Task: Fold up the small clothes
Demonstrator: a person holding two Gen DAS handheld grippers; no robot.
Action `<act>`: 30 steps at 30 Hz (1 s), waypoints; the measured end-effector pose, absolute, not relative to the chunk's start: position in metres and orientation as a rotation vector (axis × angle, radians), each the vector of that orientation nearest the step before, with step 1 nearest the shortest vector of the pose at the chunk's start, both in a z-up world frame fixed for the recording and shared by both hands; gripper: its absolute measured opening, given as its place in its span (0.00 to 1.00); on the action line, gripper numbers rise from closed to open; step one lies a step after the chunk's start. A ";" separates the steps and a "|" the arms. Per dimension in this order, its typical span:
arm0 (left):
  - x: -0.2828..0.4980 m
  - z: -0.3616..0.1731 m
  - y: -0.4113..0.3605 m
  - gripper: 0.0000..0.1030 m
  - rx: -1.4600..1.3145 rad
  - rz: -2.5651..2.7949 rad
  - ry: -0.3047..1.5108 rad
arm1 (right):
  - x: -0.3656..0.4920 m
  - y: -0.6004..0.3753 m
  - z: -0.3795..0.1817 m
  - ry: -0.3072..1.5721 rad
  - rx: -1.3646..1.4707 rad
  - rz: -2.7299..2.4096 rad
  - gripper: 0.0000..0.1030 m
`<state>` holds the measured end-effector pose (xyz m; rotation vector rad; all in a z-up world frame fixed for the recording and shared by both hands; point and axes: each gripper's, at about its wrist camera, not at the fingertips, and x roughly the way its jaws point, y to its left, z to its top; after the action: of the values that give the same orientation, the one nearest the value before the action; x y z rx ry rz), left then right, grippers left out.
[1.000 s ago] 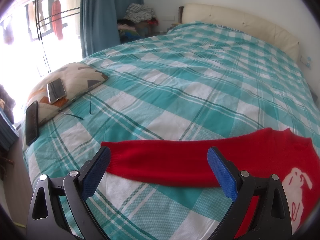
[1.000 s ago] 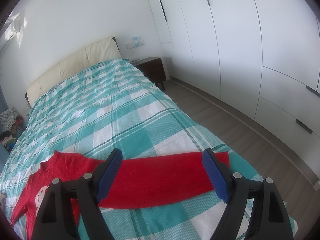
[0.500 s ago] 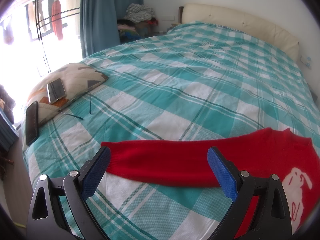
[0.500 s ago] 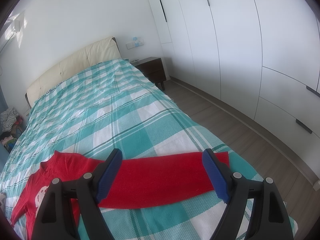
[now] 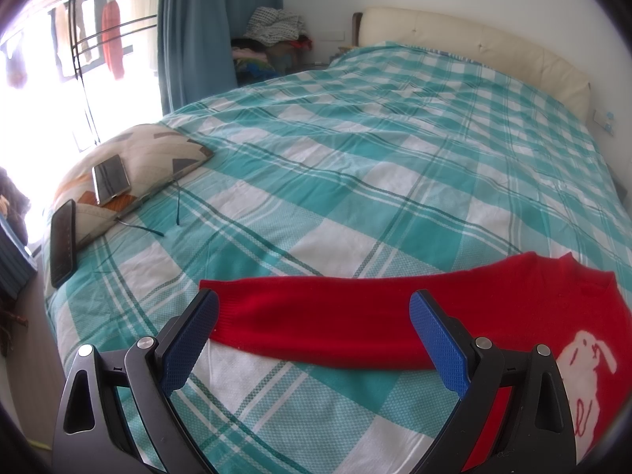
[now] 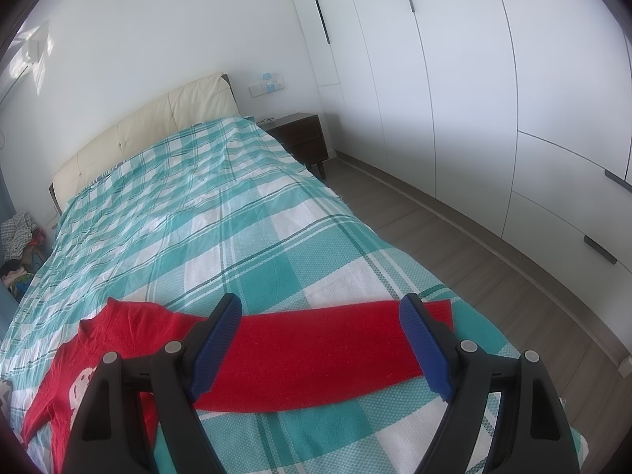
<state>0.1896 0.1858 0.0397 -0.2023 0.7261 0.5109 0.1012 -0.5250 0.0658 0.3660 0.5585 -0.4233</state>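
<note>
Waiting over a spread red sweater, nothing folded yet

Hovering above the foot of the bed (image 5: 355, 181), both tools hung over a red sweater (image 5: 553, 304) that lay flat on the green-and-white checked cover, its sleeves stretched straight out to either side. The left gripper (image 5: 312, 339) stood with its blue pads spread wide, one pad by the cuff end of the left sleeve (image 5: 316, 316), the other nearer the shoulder; nothing was pinched. The right gripper (image 6: 322, 341) was spread just as wide over the right sleeve (image 6: 316, 347), whose cuff lay close to the edge of the bed beside the wooden floor (image 6: 474, 245); it held nothing either. Whether the pads touched the knit could not be told from these views.

No fold showed anywhere on the garment, so the task looked to be at its very start, with the sleeves as the first step. The next move would probably call for each tool to drop onto its cuff, close on the knit alone without catching the cover beneath, then carry the sleeve inward across the white rabbit (image 5: 588, 359) on the chest. A pillow (image 5: 150, 154) with two phones lay well apart at the left side
</note>
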 end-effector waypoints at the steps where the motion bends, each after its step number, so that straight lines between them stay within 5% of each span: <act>1: 0.190 0.040 0.186 0.95 -0.202 0.511 0.726 | 0.101 -0.526 0.066 0.558 0.366 -0.423 0.79; 30: 0.190 0.034 0.185 0.95 -0.199 0.509 0.728 | 0.100 -0.526 0.066 0.556 0.368 -0.424 0.79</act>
<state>0.1902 0.1850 0.0344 -0.1988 0.7278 0.5092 0.1002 -0.5260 0.0658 0.3682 0.5557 -0.4243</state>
